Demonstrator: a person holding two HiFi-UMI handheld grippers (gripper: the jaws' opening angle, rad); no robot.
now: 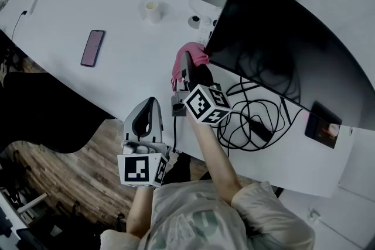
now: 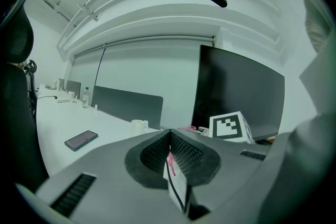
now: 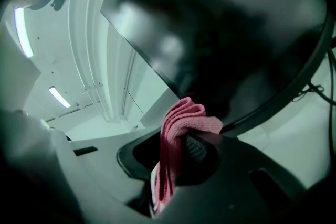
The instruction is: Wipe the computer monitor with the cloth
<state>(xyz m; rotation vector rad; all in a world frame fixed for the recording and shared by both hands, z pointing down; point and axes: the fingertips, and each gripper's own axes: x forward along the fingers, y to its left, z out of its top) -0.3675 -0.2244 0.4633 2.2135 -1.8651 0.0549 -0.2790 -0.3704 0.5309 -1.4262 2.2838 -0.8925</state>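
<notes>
Your right tool (image 1: 187,61) was clamped on the pink cloth (image 1: 196,55), with the folded fabric bunched up above the jaw tips and a loose tail hanging down between them. You held it at the lower left corner of the monitor (image 1: 293,50), the cloth right up against the screen's bottom edge; whether it actually pressed on the glass could not be made out. The dark screen was tilted and stood toward the right end of the white tabletop (image 1: 123,61).

Your left tool (image 1: 150,103) had its jaws pressed together with nothing between them. You held it low, over the near edge of the tabletop, well apart from the monitor and beside your right forearm. Its own view looked across the tabletop toward the screen, and the marker cube of your right tool showed in front of the screen.

A tangle of black cables (image 1: 252,120) lay on the tabletop under the monitor, just right of your right tool. Farther left lay a phone (image 1: 92,47), flat and face up, and a small white cup (image 1: 152,9) stood beyond it toward the back edge.
</notes>
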